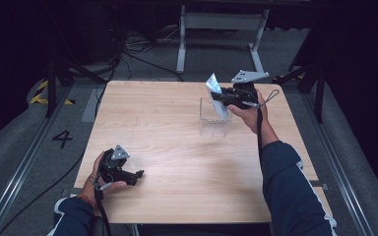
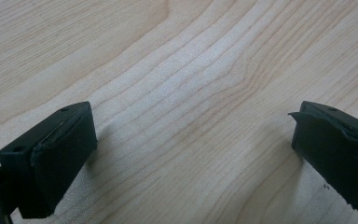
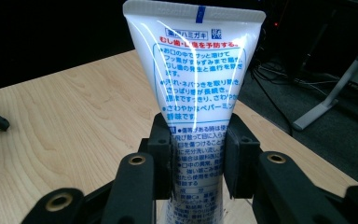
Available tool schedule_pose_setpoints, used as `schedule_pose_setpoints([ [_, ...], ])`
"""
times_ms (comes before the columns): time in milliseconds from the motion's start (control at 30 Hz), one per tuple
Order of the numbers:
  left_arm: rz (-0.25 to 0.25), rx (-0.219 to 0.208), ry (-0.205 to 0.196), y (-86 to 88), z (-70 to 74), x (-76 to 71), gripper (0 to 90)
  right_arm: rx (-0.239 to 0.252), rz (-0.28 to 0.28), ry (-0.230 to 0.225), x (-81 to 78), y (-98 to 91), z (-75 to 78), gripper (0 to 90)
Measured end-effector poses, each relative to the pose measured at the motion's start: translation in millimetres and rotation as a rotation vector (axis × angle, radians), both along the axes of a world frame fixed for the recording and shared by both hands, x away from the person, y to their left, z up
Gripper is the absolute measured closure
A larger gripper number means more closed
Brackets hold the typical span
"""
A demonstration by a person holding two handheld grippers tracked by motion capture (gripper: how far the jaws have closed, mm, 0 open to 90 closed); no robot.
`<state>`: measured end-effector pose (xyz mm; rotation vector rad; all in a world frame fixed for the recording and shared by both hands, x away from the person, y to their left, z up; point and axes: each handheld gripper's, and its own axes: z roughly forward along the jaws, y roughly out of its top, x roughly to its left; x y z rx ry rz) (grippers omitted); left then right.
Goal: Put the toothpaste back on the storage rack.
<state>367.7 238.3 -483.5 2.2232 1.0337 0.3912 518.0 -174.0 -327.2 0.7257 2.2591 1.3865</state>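
While the wooden surface (image 1: 177, 162) spreads across the middle of the high view with a clear plastic container (image 1: 213, 118) standing right of centre, the work appears to be in its final stretch: getting a white toothpaste tube (image 1: 217, 98) into that container. The right gripper (image 1: 228, 100), upper right of the frame, has its fingers (image 3: 161, 154) clamped on the tube's lower body, and the flat crimped end points up. From above, the tube's lower end looks to sit inside the container's open top, though how deep cannot be told. What seems left is lowering it fully and letting go. The left gripper (image 1: 139, 174), lower left, rests idle over bare wood, its fingers (image 2: 60, 161) spread wide with nothing between them.
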Motion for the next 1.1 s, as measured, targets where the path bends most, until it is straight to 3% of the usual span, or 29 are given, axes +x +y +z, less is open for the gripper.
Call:
schedule_pose_setpoints([
  [700, -0.001, -0.001, -0.001, 0.0, -0.1, 0.1, 0.2, -0.002, -0.034, 0.023, 13.3, -4.1, -21.5, 68.8],
  [1100, -0.002, 0.003, -0.001, 0.2, 0.0, 0.1, 0.3, 0.025, -0.048, 0.022, 15.3, -10.1, -31.9, 68.6],
])
